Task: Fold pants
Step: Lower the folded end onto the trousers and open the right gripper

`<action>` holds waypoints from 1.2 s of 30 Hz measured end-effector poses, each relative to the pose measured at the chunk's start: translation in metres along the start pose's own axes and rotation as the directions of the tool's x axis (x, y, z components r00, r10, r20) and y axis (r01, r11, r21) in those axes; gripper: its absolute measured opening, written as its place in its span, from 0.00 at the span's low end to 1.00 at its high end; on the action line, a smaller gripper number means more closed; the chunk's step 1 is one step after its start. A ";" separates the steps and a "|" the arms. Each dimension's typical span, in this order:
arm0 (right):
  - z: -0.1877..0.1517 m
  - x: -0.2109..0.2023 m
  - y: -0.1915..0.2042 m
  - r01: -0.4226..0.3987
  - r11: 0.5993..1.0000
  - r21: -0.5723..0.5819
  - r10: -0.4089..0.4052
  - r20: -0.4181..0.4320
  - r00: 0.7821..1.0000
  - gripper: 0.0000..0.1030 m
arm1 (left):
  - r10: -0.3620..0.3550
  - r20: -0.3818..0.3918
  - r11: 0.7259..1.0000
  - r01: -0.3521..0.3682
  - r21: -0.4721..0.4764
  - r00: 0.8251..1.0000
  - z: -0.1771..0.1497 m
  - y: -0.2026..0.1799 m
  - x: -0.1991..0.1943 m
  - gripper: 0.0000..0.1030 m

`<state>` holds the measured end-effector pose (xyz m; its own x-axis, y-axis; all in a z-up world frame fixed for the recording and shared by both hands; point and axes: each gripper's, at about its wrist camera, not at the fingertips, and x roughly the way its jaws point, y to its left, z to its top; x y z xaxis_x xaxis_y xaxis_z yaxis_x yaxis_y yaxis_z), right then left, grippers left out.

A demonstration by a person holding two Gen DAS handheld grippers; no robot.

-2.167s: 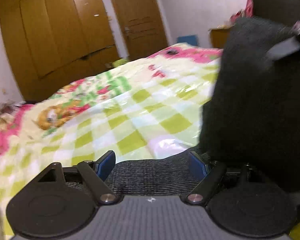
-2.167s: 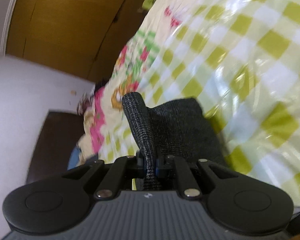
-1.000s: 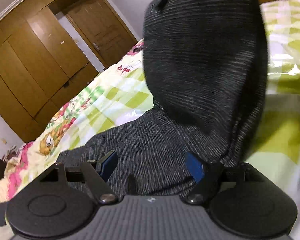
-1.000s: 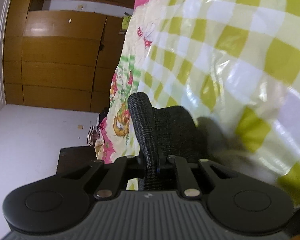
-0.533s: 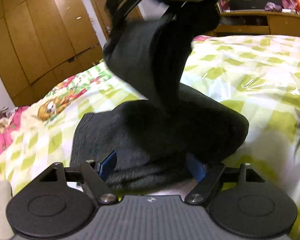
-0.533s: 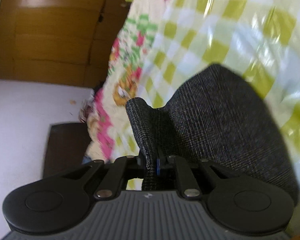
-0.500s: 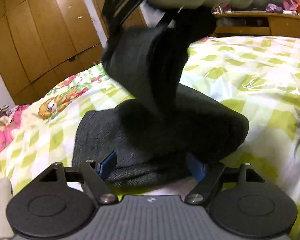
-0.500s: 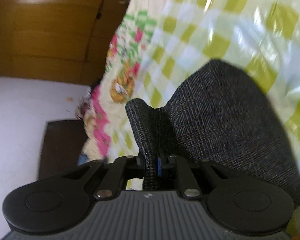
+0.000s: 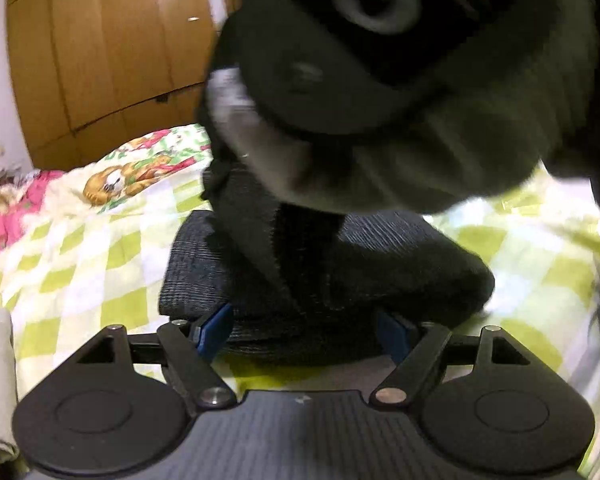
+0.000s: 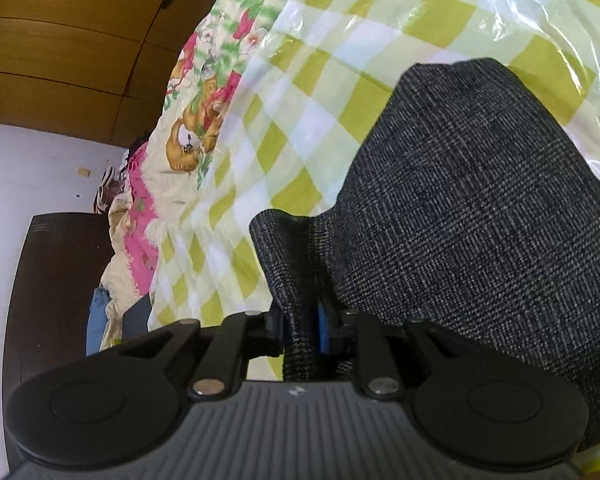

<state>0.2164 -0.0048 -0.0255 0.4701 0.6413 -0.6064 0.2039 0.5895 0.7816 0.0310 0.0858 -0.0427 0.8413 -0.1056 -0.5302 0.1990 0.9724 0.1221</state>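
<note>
1. Far left, the wooden wardrobe (image 9: 112, 52) stands behind the bed, and the bedspread (image 9: 80, 264) with its green and white checks runs across the near ground; a cartoon dog print (image 9: 112, 182) sits on it towards the far left.
2. Centre now: the pants (image 9: 340, 272), dark grey and finely woven, lie bunched on the bedspread, just ahead of the left gripper (image 9: 306, 330).
3. That left gripper has its blue-padded fingers (image 9: 214, 330) spread wide, one either side of the near edge of the cloth, gripping nothing.
4. Above it, the right gripper (image 9: 364, 52) looms in close and blurred (its body fills the top of the left wrist view), with a strip of the pants hanging from it down to the pile.
5. From the right wrist view, the right gripper (image 10: 304, 330) is clamped tight on a narrow fold of the pants (image 10: 480, 220), and the rest of the cloth spreads away to the right over the glossy checks (image 10: 300, 92).
</note>
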 end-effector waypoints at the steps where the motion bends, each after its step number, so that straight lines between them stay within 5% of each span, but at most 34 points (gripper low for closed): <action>1: 0.000 -0.001 0.002 -0.002 1.000 0.004 0.002 0.009 1.000 0.18 | 0.005 0.009 1.000 -0.005 -0.027 1.000 0.001 0.004 -0.001 0.87; 9: -0.003 -0.006 -0.001 -0.078 0.990 0.118 0.062 0.133 0.989 0.19 | 0.012 0.009 0.975 -0.010 -0.220 1.000 -0.001 0.037 -0.002 0.87; 11: -0.005 -0.002 0.001 -0.105 0.988 0.114 0.089 0.137 0.987 0.29 | 0.023 -0.009 0.968 -0.024 -0.251 1.000 -0.003 0.044 0.001 0.88; 13: -0.006 0.007 0.006 -0.132 0.985 0.109 0.120 0.114 0.986 0.29 | 0.058 -0.023 0.963 -0.062 -0.261 0.998 -0.004 0.047 0.002 0.88; 21: -0.005 0.005 0.030 -0.120 0.991 -0.057 0.123 0.055 0.991 0.31 | 0.142 -0.068 0.920 -0.157 -0.359 0.988 -0.012 0.069 0.003 0.88; 28: 0.016 -0.011 0.011 -0.052 0.978 -0.201 0.057 0.017 0.998 0.32 | 0.237 -0.060 0.933 -0.245 -0.263 0.970 -0.009 0.052 -0.001 0.88; 31: 0.021 0.005 0.020 -0.020 0.945 -0.328 0.014 -0.021 1.000 0.32 | 0.279 -0.058 0.935 -0.285 -0.211 0.959 -0.002 0.046 -0.004 0.88; 36: 0.020 0.047 0.035 0.018 0.825 -0.565 -0.067 -0.066 0.996 0.38 | 0.331 -0.097 0.919 -0.344 -0.193 0.939 0.003 0.043 -0.024 0.89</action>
<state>0.2630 0.0354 -0.0238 0.3979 0.6314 -0.6656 -0.3088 0.7754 0.5508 0.0206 0.1294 -0.0227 0.8066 0.2431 -0.5388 -0.2039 0.9700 0.1323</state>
